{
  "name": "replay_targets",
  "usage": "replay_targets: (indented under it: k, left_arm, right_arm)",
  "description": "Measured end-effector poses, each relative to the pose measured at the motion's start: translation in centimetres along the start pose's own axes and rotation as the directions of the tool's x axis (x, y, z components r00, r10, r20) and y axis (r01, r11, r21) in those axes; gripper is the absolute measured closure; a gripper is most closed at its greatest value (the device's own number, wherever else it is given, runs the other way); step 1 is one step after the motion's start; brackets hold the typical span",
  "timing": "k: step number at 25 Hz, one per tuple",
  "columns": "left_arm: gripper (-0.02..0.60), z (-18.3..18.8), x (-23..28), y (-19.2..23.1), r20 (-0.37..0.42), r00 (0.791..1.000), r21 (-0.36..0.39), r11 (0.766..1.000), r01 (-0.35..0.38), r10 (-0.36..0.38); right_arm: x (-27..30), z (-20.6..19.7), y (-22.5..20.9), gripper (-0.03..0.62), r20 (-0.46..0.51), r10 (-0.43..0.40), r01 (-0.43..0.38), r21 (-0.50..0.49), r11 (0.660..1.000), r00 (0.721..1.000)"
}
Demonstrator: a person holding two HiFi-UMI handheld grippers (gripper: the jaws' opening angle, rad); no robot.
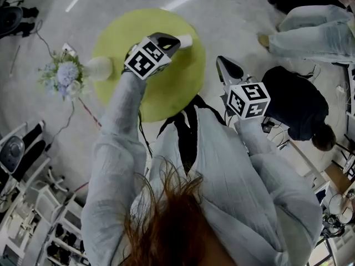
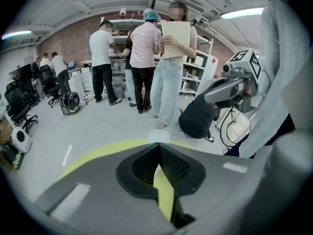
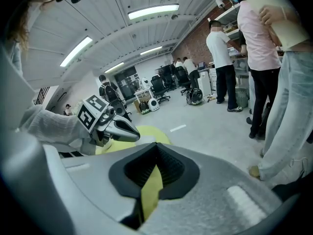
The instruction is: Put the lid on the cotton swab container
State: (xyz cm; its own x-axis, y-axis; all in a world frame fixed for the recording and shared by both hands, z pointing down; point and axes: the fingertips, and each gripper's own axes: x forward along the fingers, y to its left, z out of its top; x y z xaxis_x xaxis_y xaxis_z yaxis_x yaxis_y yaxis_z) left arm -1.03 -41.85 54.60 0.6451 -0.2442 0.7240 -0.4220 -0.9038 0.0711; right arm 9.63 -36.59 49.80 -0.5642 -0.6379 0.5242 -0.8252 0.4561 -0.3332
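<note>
Cotton swab container [image 1: 187, 40], perhaps, just beyond left gripper [image 1: 175, 40] jaws, pressed together; right gripper [image 1: 221, 61] jaws likewise.

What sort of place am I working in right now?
Most likely a shared lab or workshop: a brick wall at the back, white shelves, office chairs along the side, and several people standing about.

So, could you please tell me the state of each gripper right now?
Left gripper: closed, nothing between its jaws.
Right gripper: closed, nothing between its jaws.
</note>
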Motion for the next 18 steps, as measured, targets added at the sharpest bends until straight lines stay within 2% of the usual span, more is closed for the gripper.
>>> replay_targets:
  k: [9,15,18]
  left_arm:
    - [0.563,-0.03,0.18,-0.24,-0.02,1.0,0.026,1.0,-0.004,0.005]
    - [0.563,0.12,0.52,-0.13,-0.06,0.998,-0.039,0.999,-0.004,0.002]
    - [0.563,0.24,0.54,-0.1,-0.096,0.995,-0.017,1.0,-0.022,0.02]
  right_arm:
    - [-0.3,-0.24,0.02,0.592,-0.004,-0.003,0.003,0.001,1.0,1.0]
    - [-0.43,-0.24,-0.31,0.592,-0.004,-0.001,0.001,-0.001,1.0,1.0]
    - [-0.4,-0.07,-0.22,0.592,-0.004,-0.001,0.001,-0.001,1.0,1.0]
